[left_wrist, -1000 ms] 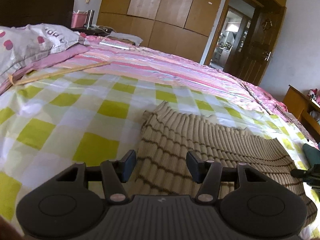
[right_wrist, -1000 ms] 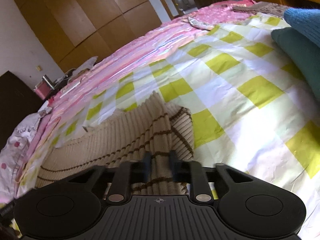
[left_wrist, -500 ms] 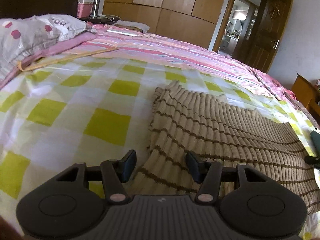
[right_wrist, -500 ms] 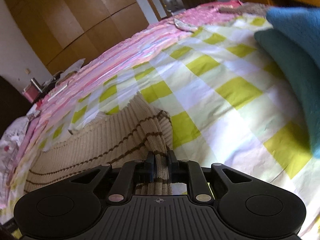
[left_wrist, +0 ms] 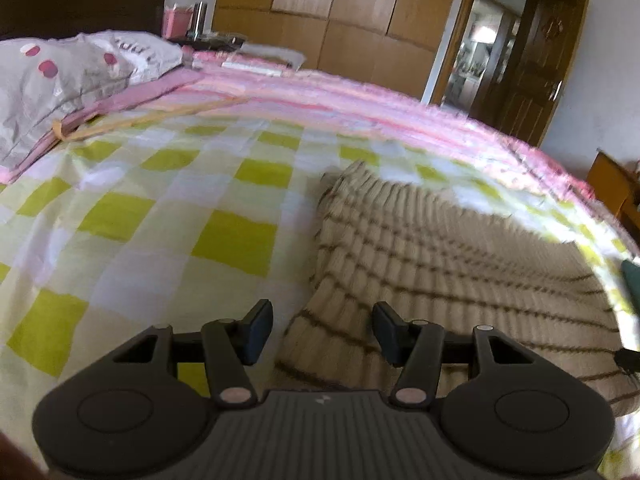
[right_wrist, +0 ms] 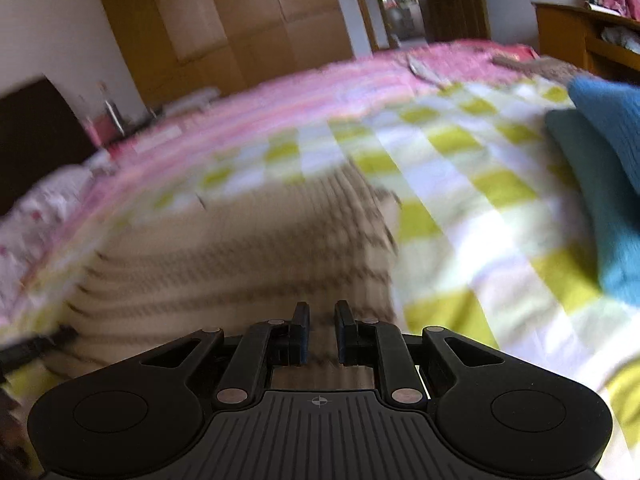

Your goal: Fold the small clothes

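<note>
A beige ribbed knit garment with thin brown stripes [left_wrist: 440,256] lies on the yellow-and-white checked bedspread [left_wrist: 160,220]. My left gripper [left_wrist: 322,330] is open, its fingers straddling the garment's near left edge just above it, holding nothing. In the right wrist view the same garment [right_wrist: 240,248] lies spread out and blurred by motion. My right gripper [right_wrist: 322,330] has its jaws slightly parted over the garment's near right edge; the cloth lies below them and no fold stands between them.
A grey pillow with red dots [left_wrist: 60,80] lies at the far left. Blue and teal folded clothes [right_wrist: 600,184] lie at the right. A pink striped quilt [left_wrist: 340,100] covers the far side, with wooden wardrobes [left_wrist: 340,8] and a doorway behind.
My right gripper has parted its jaws and let go of the garment's edge, which now lies flat; the right view swung and blurred. My left gripper stayed open, shifting slightly over the garment's left edge.
</note>
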A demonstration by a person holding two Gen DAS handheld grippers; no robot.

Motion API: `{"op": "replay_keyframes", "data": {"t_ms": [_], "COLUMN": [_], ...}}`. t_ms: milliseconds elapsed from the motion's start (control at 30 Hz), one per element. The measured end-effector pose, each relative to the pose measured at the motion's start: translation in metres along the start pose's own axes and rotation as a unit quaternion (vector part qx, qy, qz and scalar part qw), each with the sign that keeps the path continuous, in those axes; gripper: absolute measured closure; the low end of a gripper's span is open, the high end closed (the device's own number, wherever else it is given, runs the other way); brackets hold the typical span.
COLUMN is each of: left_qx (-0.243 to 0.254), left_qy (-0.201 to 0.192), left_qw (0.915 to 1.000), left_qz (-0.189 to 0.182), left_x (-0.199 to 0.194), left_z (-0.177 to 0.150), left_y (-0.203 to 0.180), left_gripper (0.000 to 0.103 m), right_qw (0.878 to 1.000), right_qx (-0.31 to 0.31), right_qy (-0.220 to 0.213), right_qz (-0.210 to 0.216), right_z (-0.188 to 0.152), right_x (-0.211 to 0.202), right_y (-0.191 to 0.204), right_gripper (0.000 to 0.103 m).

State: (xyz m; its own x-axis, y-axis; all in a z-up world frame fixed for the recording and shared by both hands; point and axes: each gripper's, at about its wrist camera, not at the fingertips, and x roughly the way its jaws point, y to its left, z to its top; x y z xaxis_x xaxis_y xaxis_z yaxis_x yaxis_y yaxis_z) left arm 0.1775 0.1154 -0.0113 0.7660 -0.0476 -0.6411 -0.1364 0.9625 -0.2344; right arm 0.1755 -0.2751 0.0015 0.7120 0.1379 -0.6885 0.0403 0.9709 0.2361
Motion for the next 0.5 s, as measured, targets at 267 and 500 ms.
{"op": "replay_keyframes", "data": {"t_ms": [267, 500], "left_qx": [0.027, 0.023], "left_qy": [0.004, 0.010], "left_qw": [0.9995, 0.9996], "left_qz": [0.013, 0.011], "left_x": [0.005, 0.005], "left_z": [-0.004, -0.004], "left_y": [-0.003, 0.000], "left_gripper": [0.043, 0.043], "right_qw": [1.000, 1.000], "right_qx": [0.001, -0.004], "right_qy": [-0.014, 0.014], "right_qz": [-0.005, -0.025], "right_z": [-0.001, -0.011], "right_x": [-0.011, -0.015], "right_y": [-0.004, -0.013], "right_gripper": [0.089, 0.089]}}
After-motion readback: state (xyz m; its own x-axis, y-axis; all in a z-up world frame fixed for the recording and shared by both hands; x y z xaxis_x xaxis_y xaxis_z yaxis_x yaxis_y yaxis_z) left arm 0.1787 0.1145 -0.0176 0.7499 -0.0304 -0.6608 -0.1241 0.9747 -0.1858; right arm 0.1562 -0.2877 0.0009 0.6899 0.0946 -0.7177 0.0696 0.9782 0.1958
